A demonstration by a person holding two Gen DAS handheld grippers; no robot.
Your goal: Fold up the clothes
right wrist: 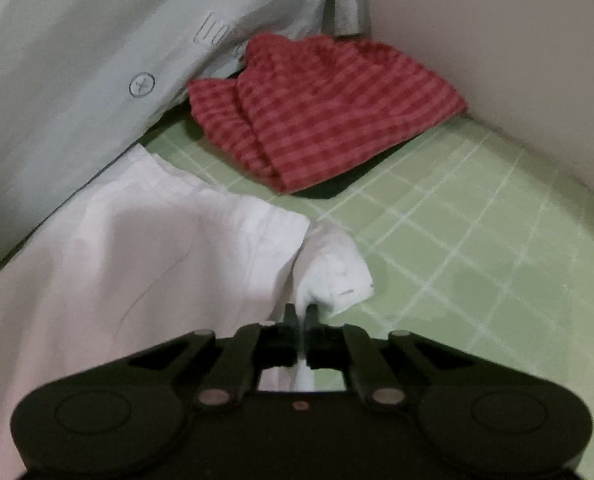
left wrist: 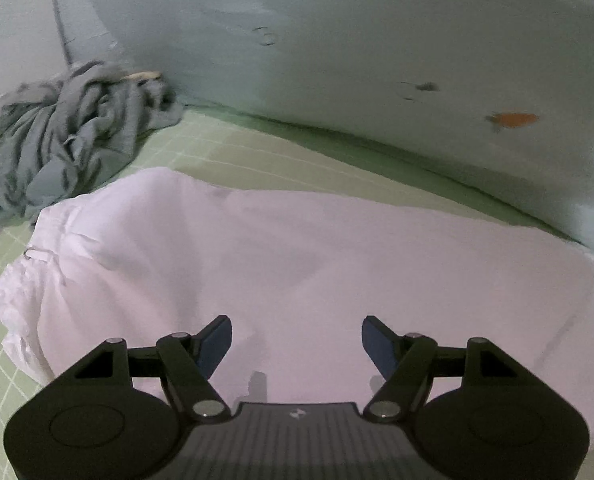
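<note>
Two black two-finger grippers are seen above a green mat with a pale grid [right wrist: 437, 216]. The left gripper [left wrist: 297, 340] is held with its blue-padded jaws spread wide and nothing between them, poised over a white cotton garment [left wrist: 257, 256] that is spread across the mat. The right gripper [right wrist: 301, 312] is closed tight on a bunched white edge of that same garment [right wrist: 137, 248], the cloth being pinched between its narrow fingers [right wrist: 290, 314]. A crumpled grey garment [left wrist: 65, 140] is heaped beyond the white one, at the far left of the left wrist view. A folded red striped cloth [right wrist: 317, 112] is laid in the mat's far corner, apart from the white garment, against pale walls [right wrist: 497, 40].
</note>
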